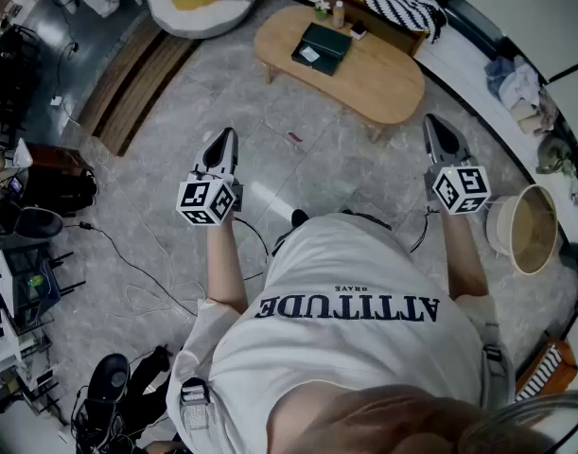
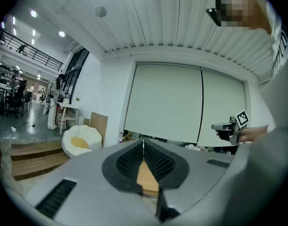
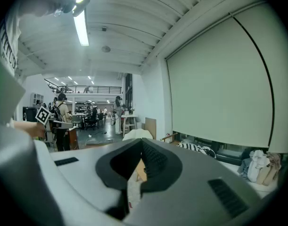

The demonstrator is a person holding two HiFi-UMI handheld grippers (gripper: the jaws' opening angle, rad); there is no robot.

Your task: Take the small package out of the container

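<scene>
Nearest the head camera: person's white T-shirt [image 1: 345, 339], both forearms raised, one gripper in each hand. Left gripper [image 1: 222, 138] has its fingers clenched together with nothing between them; its own view shows the ribbed pads [image 2: 153, 161] meeting at the tip. Right gripper [image 1: 438, 132] likewise pinched together and empty, pads [image 3: 153, 160] in contact. Both point roughly level toward the wooden table [image 1: 388, 78], which stands well apart from them across bare floor. On the table sits a dark green container [image 1: 328, 38] with a pale flat item, probably the small package [image 1: 309, 54], at its near end; I cannot tell whether it lies inside or on a lid. Two small bottles [image 1: 339, 13] stand just beside the container's far edge. Judged risks: reaching in with clenched fingers would only push the package or shove the container along the table, so the fingers must part first. A wide approach from the far side could tip the bottles. A thin, flat package may slip from the pads or drag the light container up with it. Loose cables [image 1: 128, 263] lie on the floor at the person's left, a snag hazard when stepping forward.
</scene>
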